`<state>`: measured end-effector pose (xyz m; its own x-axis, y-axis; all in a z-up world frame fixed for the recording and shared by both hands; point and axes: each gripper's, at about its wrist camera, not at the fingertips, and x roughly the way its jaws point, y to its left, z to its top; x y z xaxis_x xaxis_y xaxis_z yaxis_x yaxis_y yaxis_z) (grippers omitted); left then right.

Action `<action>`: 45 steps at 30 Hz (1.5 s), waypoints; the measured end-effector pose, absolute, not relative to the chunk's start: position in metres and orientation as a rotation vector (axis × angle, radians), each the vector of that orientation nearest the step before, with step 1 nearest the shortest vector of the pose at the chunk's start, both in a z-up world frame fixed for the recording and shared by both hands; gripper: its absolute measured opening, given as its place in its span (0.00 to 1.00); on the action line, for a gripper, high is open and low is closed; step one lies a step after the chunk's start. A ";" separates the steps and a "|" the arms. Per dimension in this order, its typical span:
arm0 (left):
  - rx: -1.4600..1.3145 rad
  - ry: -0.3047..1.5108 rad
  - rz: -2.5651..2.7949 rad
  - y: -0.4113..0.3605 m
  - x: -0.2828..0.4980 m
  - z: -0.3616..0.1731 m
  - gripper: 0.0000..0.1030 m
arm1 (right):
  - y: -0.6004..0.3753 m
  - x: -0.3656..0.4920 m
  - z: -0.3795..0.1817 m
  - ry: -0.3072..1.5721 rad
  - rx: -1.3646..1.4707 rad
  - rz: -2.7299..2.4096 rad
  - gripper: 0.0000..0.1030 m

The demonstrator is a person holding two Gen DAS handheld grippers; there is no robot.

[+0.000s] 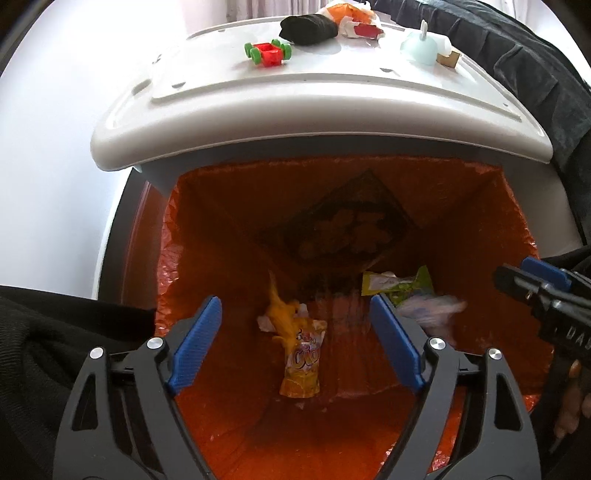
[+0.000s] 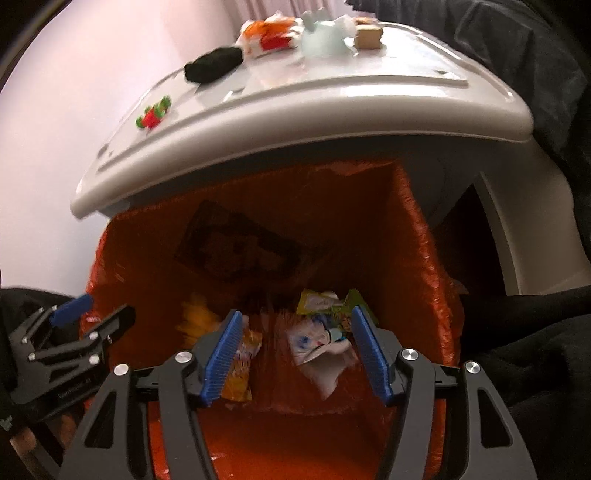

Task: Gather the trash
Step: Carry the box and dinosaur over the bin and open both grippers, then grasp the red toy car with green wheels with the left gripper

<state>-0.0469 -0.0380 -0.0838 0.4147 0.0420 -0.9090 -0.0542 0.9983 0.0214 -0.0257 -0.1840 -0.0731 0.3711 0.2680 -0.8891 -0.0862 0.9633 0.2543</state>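
Tongs, both pairs: L [image 1: 295, 332] + R [image 2: 295, 354] apart, nothing clamped, over orange-lined bin [image 1: 480, 229]. Trash at bin bottom: orange pouch [image 1: 301, 363], green wrapper [image 1: 397, 286], white wrapper [image 2: 319, 349].

Orange bin liner [image 1: 461, 229]: thin crinkled plastic film, faintly glossy. White table [image 1: 295, 110]: smooth moulded plastic, satin sheen. Left gripper [image 1: 295, 343] and right gripper [image 2: 295, 354]: matt black plastic arms, ribbed blue pads [image 1: 195, 343], polished metal pins. Juice pouch [image 1: 301, 365] and green wrapper [image 1: 402, 288]: glossy printed foil. Black bundle [image 1: 308, 29] on the table: matt cloth. Small block [image 2: 367, 37]: bare wood
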 end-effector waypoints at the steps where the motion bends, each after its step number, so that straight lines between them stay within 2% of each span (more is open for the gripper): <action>1: -0.011 1.143 0.061 -0.038 -0.047 -0.084 0.78 | -0.186 -0.026 -0.072 1.165 0.184 0.224 0.59; 6: -0.024 1.144 0.064 -0.037 -0.046 -0.082 0.78 | -0.190 -0.026 -0.069 1.152 0.207 0.206 0.59; 9: -0.055 1.133 0.060 -0.032 -0.045 -0.076 0.78 | -0.189 -0.024 -0.067 1.142 0.220 0.198 0.63; 13: -0.064 1.091 0.047 -0.032 -0.038 -0.058 0.78 | -0.193 -0.023 -0.066 1.135 0.233 0.199 0.64; 22: -0.140 0.875 0.141 -0.015 0.050 -0.010 0.78 | -0.201 -0.020 -0.065 1.124 0.288 0.191 0.67; 27: -0.150 0.831 0.235 -0.011 0.110 -0.021 0.78 | -0.208 -0.016 -0.068 1.135 0.344 0.182 0.67; 35: -0.133 0.805 0.329 -0.009 0.148 -0.049 0.78 | -0.214 -0.011 -0.076 1.163 0.393 0.187 0.67; 36: -0.136 0.803 0.333 -0.007 0.150 -0.051 0.74 | -0.214 -0.010 -0.078 1.170 0.397 0.190 0.67; 37: -0.142 0.806 0.319 -0.006 0.153 -0.055 0.55 | -0.214 -0.009 -0.079 1.167 0.401 0.188 0.67; 39: -0.092 0.784 0.299 -0.008 0.154 -0.061 0.36 | -0.211 -0.009 -0.080 1.171 0.398 0.190 0.67; 45: -0.106 0.768 0.205 -0.001 0.143 -0.057 0.37 | -0.206 -0.007 -0.079 1.171 0.374 0.201 0.67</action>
<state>0.1431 -0.0006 -0.0570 0.7008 0.1455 -0.6984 -0.2229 0.9746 -0.0206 -0.0069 -0.2057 -0.0792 0.3812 0.3451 -0.8577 0.0386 0.9210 0.3877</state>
